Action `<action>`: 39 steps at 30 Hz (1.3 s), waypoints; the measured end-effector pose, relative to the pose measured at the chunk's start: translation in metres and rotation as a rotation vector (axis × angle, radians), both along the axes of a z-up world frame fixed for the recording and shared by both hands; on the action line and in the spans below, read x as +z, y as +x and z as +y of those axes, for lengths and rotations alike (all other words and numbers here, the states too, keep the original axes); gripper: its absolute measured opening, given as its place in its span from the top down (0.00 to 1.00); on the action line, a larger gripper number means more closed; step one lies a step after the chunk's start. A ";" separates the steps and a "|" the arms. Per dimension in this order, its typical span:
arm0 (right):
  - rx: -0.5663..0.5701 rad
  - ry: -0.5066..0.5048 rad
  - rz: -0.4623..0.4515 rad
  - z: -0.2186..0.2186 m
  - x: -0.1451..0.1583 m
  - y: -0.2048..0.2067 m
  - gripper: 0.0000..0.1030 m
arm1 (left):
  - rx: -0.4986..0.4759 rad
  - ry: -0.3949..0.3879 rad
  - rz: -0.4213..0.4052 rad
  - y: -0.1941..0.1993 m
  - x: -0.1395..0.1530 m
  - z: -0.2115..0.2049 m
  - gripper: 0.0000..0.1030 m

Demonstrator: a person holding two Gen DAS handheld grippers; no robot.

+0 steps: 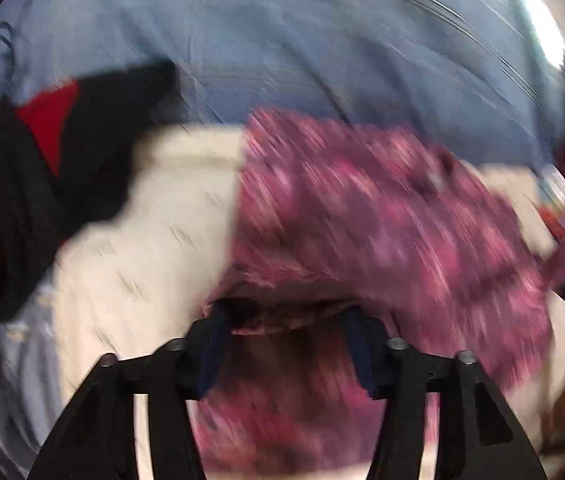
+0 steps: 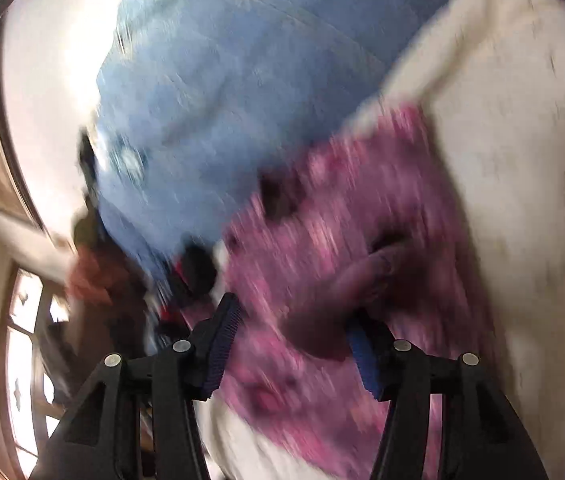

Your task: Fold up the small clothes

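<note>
Blue bedsheet [image 1: 282,40] fills the upper frame, while my left gripper [image 1: 286,344] and right gripper [image 2: 290,344] hang half-open, holding nothing, over the pink patterned cloth garment [image 1: 362,208] at centre; sloppy regrasping could undo its fold.

The left black two-finger gripper [image 1: 288,340] points steeply downward, its jaws standing apart, the dark blue ribbed pads [image 1: 212,354] facing each other across a wide gap. Whether either pad touches anything cannot be told through the heavy blur. The right black two-finger gripper [image 2: 292,340] tilts only slightly below level, jaws likewise parted, blue ribbed pads [image 2: 222,344] well separated. Both black linkage frames with silver pivot pins fill the lower edge of each wrist view.
</note>
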State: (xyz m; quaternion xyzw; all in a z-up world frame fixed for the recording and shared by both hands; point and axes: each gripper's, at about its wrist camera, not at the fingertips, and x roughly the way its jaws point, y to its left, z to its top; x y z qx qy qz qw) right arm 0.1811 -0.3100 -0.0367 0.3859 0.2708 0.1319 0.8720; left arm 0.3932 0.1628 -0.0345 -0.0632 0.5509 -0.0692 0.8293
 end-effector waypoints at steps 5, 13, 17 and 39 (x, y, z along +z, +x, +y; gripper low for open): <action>-0.127 -0.087 -0.084 -0.020 0.029 -0.013 0.35 | 0.160 -0.108 -0.070 0.028 0.029 0.025 0.55; -0.137 -0.302 0.066 -0.022 -0.001 -0.012 0.31 | 0.129 -0.227 0.034 0.009 -0.012 0.060 0.49; -0.144 -0.281 0.080 -0.020 -0.013 -0.001 0.31 | 0.080 -0.321 0.074 0.025 -0.036 0.055 0.48; -0.154 -0.571 -0.188 0.022 0.076 -0.005 0.93 | 0.063 -0.068 -0.269 0.020 0.024 0.011 0.94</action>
